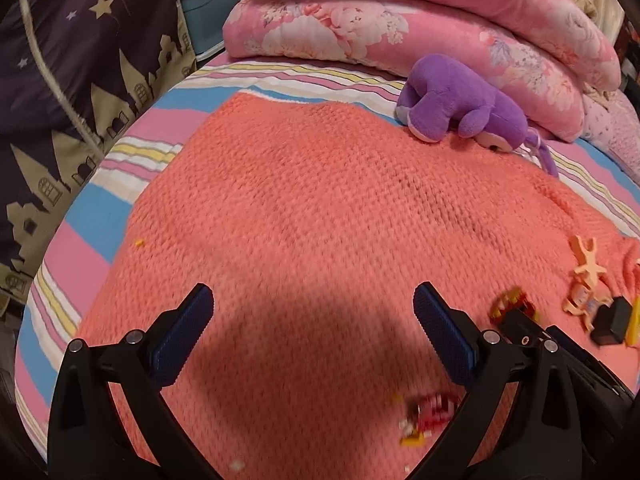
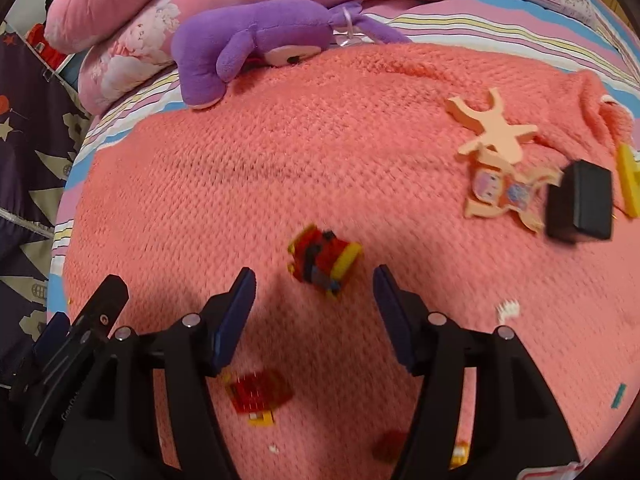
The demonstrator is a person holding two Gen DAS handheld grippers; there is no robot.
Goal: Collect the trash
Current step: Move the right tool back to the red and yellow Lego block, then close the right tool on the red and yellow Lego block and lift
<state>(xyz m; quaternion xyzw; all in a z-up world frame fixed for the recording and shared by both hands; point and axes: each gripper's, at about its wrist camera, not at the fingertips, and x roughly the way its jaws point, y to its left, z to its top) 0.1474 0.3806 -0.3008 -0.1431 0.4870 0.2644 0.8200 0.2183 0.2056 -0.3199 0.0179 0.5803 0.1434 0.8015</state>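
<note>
Left wrist view: my left gripper (image 1: 313, 312) hangs over the coral blanket (image 1: 320, 200), fingers spread wide, nothing between them. Bare blanket ahead of the tips. Below and between the arms there's a blurred red-and-yellow brick piece (image 1: 430, 416), close to the right finger's base. A tiny yellow crumb (image 1: 139, 243) sits near the blanket's left edge. Purple plush (image 1: 460, 100) is far side, against the pink quilts (image 1: 400, 20). Off to the right: brick clump (image 1: 510, 306), partly behind the other gripper's tip, and wooden dolls (image 1: 586, 276) plus a black box (image 1: 612, 320).

Right wrist view: right gripper (image 2: 315, 294) also wide and empty. The brick clump (image 2: 324, 260) lies just ahead of the tips, roughly centred in the gap, slightly toward the left finger. Not touching either pad as far as I can tell; frame is motion-blurred. More loose bricks (image 2: 258, 394) sit under the gripper body, another red bit (image 2: 390, 446) lower right. Small white piece (image 2: 508, 310) to the right, teal sliver (image 2: 619, 395) near the edge. Dolls (image 2: 500, 160), box (image 2: 582, 202) and a yellow item (image 2: 628, 184) upper right, well apart from the clump.

Step, my read: approach phase on the clump with the right. No bin visible in either view, so drop-off spot unknown.

Next move: advance right forward and down until pads straddle the clump, then close. Soft blanket, loose bricks — clump may break apart or sink, so go low and squeeze gently. Left has the piece underneath as its nearest target.
</note>
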